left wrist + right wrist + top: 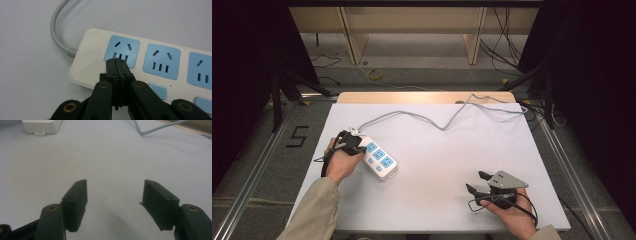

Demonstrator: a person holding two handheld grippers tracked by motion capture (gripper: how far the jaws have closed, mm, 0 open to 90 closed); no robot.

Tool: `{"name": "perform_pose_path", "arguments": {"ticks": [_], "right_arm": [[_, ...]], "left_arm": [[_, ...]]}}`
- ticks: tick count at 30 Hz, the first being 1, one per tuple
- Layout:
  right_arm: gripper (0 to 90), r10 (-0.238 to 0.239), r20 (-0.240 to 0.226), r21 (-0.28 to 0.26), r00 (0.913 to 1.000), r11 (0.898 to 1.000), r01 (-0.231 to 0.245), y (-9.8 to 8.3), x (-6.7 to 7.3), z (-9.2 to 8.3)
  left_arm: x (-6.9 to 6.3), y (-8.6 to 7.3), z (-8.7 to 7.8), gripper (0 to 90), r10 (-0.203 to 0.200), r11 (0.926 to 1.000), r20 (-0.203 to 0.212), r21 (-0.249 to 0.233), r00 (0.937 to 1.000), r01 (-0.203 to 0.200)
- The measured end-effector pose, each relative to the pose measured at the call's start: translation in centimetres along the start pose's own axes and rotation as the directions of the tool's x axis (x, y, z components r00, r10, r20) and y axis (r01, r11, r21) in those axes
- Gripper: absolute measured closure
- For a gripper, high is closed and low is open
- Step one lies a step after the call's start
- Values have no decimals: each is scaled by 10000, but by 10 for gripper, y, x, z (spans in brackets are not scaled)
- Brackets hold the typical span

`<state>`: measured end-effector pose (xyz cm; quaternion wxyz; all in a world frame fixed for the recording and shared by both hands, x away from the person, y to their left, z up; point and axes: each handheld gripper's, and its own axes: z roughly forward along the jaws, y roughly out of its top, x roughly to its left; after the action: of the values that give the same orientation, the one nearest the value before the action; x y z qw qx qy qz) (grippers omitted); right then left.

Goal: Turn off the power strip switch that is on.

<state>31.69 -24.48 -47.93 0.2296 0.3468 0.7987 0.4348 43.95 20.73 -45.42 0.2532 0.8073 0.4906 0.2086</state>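
Right gripper (476, 183): nearest me, jaws apart, idle, well right of the power strip (379, 159).
Left gripper (116, 65): jaws together, tips over the strip's cable-end socket.
Power strip: flat on tabletop (452, 165).
Progress: I judge sockets unplugged; switch-press pending.

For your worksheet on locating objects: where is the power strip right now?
In the high view the power strip lies on the table's left side, under the shut left gripper.
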Motion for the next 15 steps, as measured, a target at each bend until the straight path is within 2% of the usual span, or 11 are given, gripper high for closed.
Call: {"name": "perform_pose_path", "arguments": {"ticks": [2, 6, 15], "right_arm": [[376, -3, 3, 2, 10000, 10000, 3, 0, 0, 0], [376, -32, -4, 6, 10000, 10000, 32, 0, 0, 0], [376, -37, 0, 14, 10000, 10000, 37, 0, 0, 0]], "left_arm": [[0, 0, 0, 898, -128, 9999, -9, -36, 9999, 128], [-1, 0, 0, 898, 49, 10000, -82, 50, 10000, -49], [-1, 0, 0, 898, -45, 10000, -65, 27, 10000, 46]]}}
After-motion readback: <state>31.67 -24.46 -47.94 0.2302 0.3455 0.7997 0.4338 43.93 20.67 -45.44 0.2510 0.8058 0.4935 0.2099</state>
